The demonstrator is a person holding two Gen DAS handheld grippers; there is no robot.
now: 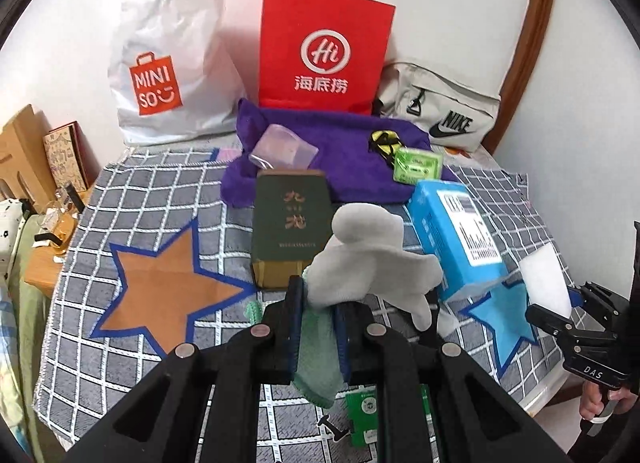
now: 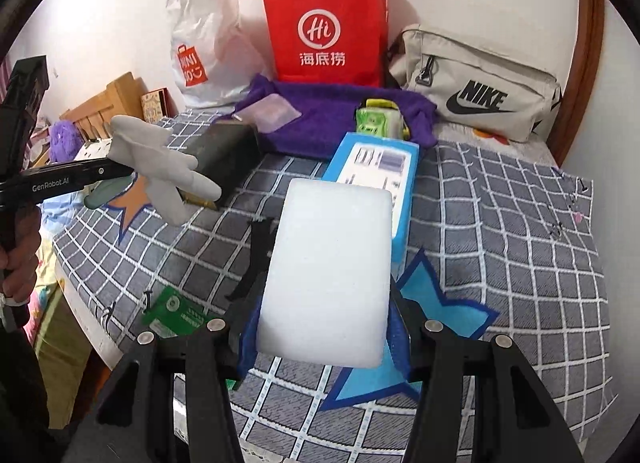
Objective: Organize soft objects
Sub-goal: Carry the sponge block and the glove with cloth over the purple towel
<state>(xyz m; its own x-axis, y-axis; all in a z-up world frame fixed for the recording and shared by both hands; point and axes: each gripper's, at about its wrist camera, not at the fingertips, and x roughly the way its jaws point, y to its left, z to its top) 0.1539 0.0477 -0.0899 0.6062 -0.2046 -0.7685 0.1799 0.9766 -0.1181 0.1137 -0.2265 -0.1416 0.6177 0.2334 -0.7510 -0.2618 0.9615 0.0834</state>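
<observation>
Two grippers held soft things above the bed.

The left gripper [image 1: 318,325] pinched a grey-and-green knit glove [image 1: 370,259]; the right gripper [image 2: 324,347] squeezed a white foam block [image 2: 330,275].

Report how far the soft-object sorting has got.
Done: nothing visibly put away yet. In hand: the left tool is clamped on a grey glove with green cloth, and the right tool grips a white foam block, both lifted off the bed. Left: the purple towel still lies under small items.

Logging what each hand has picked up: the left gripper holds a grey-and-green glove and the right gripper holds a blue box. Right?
Not quite. The right gripper holds a white foam block, as the right wrist view shows; the blue box lies on the bed. The left gripper does hold the glove.
</observation>
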